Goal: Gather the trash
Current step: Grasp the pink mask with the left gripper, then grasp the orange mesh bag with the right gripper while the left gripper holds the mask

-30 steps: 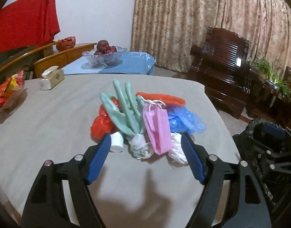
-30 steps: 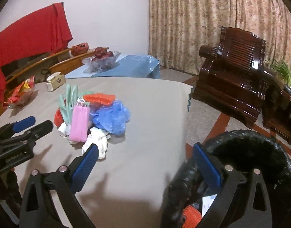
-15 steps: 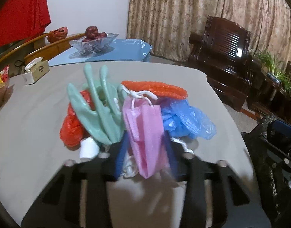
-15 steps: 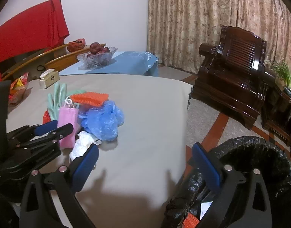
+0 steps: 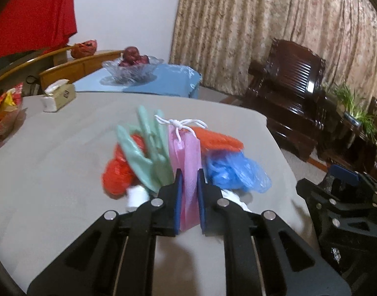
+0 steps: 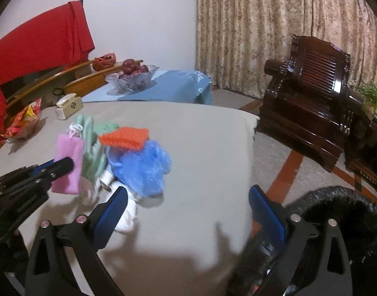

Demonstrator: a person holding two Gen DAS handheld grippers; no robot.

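My left gripper (image 5: 189,180) is shut on a pink face mask (image 5: 186,157) with white ear loops and holds it lifted above the trash pile; the mask also shows in the right wrist view (image 6: 68,165). The pile on the grey table (image 5: 52,172) holds green rubber gloves (image 5: 149,155), a red plastic bag (image 5: 116,175), an orange foam net (image 5: 218,138), a blue plastic bag (image 5: 235,172) and white tissue (image 6: 129,212). My right gripper (image 6: 188,212) is open and empty, right of the pile, above the table edge beside a black trash bag (image 6: 341,212).
A tissue box (image 5: 57,96) and a snack packet (image 5: 6,113) sit at the table's far left. A glass fruit bowl (image 5: 131,71) stands on a blue-covered table behind. A dark wooden armchair (image 6: 311,113) and a plant (image 5: 353,103) are at the right.
My left gripper moved into the pile, closed on the pink mask and lifted it off the pile. My right gripper shifted slightly toward the pile and stayed open.
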